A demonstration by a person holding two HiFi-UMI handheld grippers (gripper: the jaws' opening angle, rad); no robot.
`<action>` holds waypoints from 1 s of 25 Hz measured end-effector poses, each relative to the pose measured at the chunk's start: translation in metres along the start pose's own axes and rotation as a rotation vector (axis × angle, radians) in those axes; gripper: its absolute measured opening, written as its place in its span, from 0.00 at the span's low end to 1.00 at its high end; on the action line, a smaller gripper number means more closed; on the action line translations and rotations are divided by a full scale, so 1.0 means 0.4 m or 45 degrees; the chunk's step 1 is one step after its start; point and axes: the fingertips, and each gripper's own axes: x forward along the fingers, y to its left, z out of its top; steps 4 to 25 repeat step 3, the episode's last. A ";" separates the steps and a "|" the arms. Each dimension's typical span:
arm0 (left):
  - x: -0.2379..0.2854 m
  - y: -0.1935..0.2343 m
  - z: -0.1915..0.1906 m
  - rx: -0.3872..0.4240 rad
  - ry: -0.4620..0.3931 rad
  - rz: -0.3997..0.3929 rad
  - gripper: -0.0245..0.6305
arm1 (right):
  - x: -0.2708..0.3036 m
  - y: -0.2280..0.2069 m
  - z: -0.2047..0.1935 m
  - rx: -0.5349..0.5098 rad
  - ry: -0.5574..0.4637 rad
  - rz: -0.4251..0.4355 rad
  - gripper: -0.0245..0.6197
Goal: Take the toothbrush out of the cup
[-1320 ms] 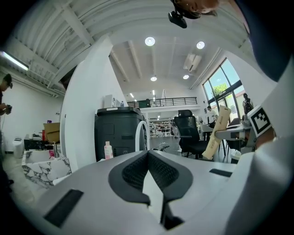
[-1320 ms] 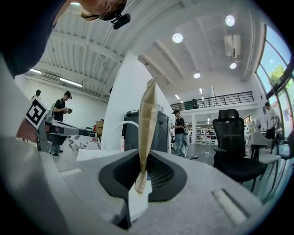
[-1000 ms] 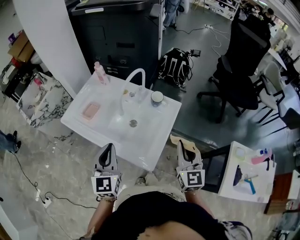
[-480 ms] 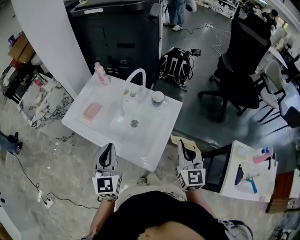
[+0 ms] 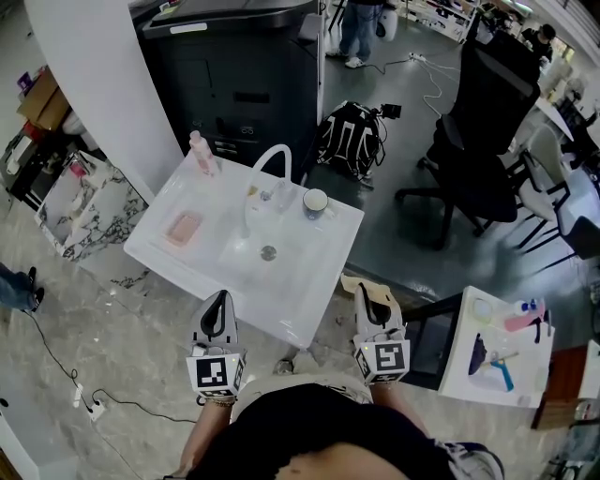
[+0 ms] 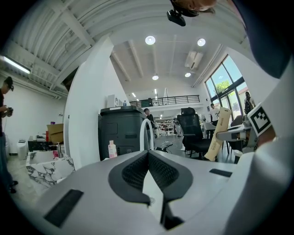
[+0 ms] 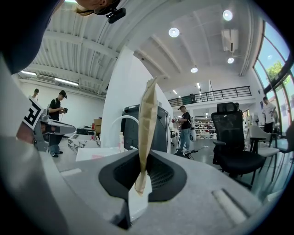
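Neither claw has shifted in the last second. The only change is far off, where a person's legs [image 5: 361, 28] have come further into the top of the head view. Nearest, the left claw [image 5: 217, 298] is pressed together with nothing between its pads, and its tip meets the near edge of the white sink [image 5: 187, 272] in the head view. The right claw [image 5: 367, 291] is level with it, off the sink's near right corner. It is pinching the lower end of a strip of brown paper [image 7: 147, 119] that stands up from between its jaws. On the sink's left side lies a pink soap bar [image 5: 183, 223], with the drain [image 5: 269, 251] in the middle of the bowl. Along the back rim, a pink bottle [image 5: 200, 150] stands at the left corner, a curved white tap [image 5: 267, 159] rises in the middle, and the cup [image 5: 315, 200] stands upright at the right corner, just beside the tap and well apart from both claws. The toothbrush is too small to make out in it. To the right a small white surface [image 5: 469, 375] carries a few blue and pink items. Behind the sink stands a black cabinet [image 5: 234, 66], with a black backpack [image 5: 352, 136] on the floor beside it and a black office chair [image 5: 483, 122] further right.
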 end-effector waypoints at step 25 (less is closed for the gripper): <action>0.005 -0.001 0.004 0.001 -0.003 -0.002 0.04 | 0.005 -0.002 0.007 -0.004 -0.006 -0.003 0.09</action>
